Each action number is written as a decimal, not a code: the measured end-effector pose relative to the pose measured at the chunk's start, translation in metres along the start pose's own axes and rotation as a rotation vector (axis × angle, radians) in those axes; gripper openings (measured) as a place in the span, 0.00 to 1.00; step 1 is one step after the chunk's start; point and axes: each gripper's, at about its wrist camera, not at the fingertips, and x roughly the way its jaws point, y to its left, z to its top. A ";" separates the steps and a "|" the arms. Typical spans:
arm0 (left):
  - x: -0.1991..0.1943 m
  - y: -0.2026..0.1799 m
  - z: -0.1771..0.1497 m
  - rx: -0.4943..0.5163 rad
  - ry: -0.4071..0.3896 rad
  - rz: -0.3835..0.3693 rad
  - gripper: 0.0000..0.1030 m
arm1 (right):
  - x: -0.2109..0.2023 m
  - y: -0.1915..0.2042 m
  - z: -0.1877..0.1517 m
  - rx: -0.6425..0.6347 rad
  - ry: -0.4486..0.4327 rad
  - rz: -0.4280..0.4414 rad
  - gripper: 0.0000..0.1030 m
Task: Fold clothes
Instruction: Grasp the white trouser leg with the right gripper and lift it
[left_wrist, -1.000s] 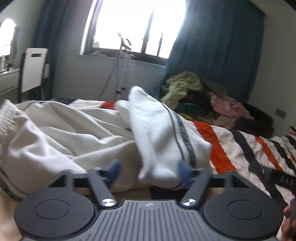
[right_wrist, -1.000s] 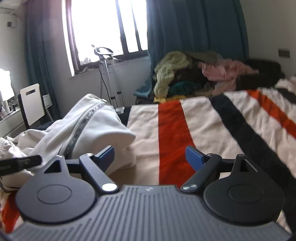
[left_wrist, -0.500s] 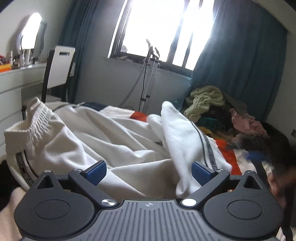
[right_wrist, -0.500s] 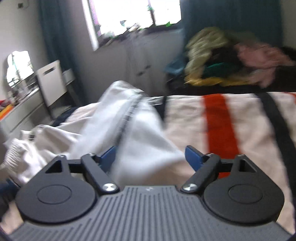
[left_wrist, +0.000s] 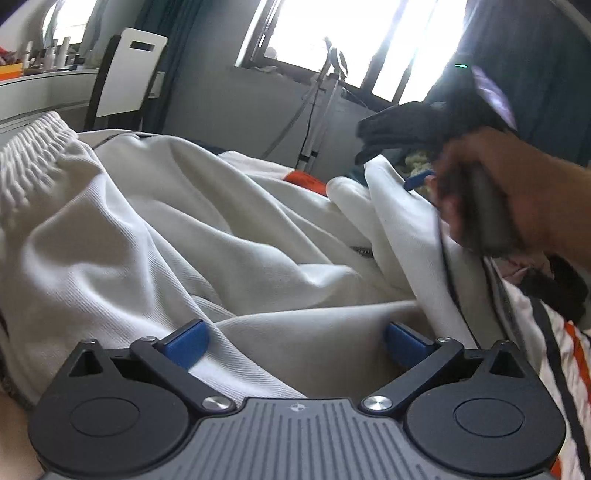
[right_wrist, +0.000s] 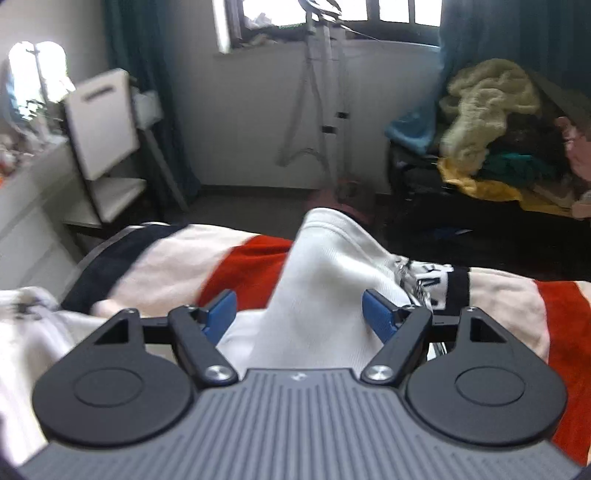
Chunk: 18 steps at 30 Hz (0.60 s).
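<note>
White track pants (left_wrist: 192, 236) bunched on striped bed (right_wrist: 166, 258); left gripper (left_wrist: 295, 341) opening wide, fabric loose between jaws; right gripper (right_wrist: 299, 314) closing around raised pant leg (right_wrist: 325, 266), not yet pinching; risk: thin catch, leg slips free mid-fold

Black hand-held gripper (left_wrist: 293, 345) with blue pads (left_wrist: 186, 341).

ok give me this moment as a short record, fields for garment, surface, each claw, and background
garment: white trousers, crumpled, elastic waistband at left
surface: striped bedspread, orange, cream and dark bands
left claw: jaws opening, wide over the fabric, not pinching
right claw: jaws closing around a raised fold, pads not yet pressing
background: clothes pile, white chair, window
</note>
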 end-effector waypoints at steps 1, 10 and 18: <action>0.002 -0.001 -0.002 0.011 -0.006 0.002 1.00 | 0.005 0.000 0.000 0.007 0.001 -0.024 0.65; -0.001 -0.001 0.001 -0.031 -0.006 -0.016 1.00 | -0.047 -0.027 0.002 0.068 -0.157 -0.119 0.06; -0.033 0.004 0.003 -0.114 0.005 -0.063 0.99 | -0.199 -0.129 -0.022 0.261 -0.360 -0.156 0.05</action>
